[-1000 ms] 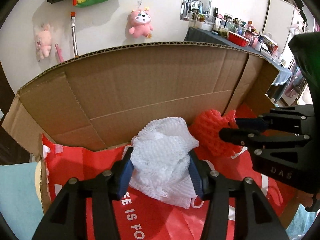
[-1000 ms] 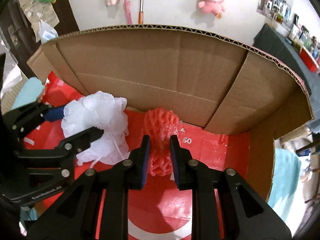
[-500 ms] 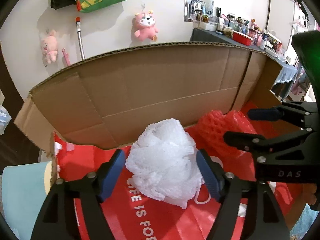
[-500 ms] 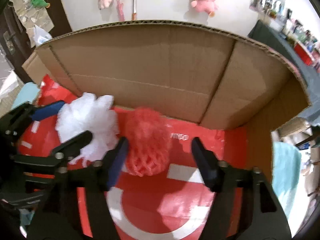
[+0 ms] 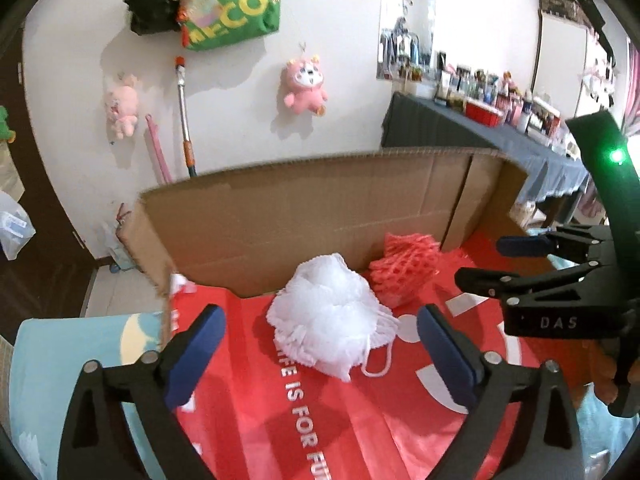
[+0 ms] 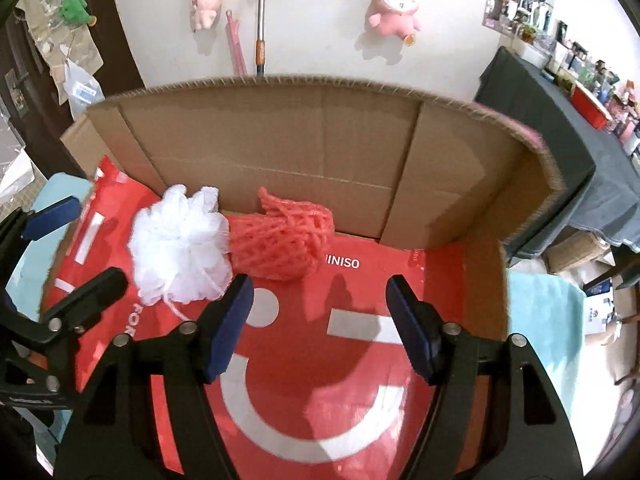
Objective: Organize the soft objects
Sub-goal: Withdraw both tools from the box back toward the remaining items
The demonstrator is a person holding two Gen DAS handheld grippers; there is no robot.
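Note:
A white mesh puff (image 5: 328, 320) (image 6: 180, 248) and a red mesh puff (image 5: 404, 268) (image 6: 280, 244) lie side by side, touching, on a red shopping bag (image 5: 320, 420) (image 6: 320, 360) inside an open cardboard box (image 5: 320, 208) (image 6: 280, 140). My left gripper (image 5: 320, 312) (image 6: 98, 240) hangs above the white puff, its jaws opening and well apart from it on both sides. My right gripper (image 6: 319, 286) (image 5: 482, 262) stands open just short of the red puff, with only the bag between its fingers. Neither gripper holds anything.
The box's back and right walls stand up behind the puffs. A light blue cloth (image 5: 80, 360) (image 6: 552, 320) lies under the box. Pink plush toys (image 5: 304, 88) and a mop handle (image 5: 184, 120) are on the white wall. A dark-clothed table (image 5: 480, 136) with bottles stands at the right.
Both grippers let go: the left opened off the white puff, the right off the red one. Both puffs now lie free on the bag, and the left gripper drew up and back.

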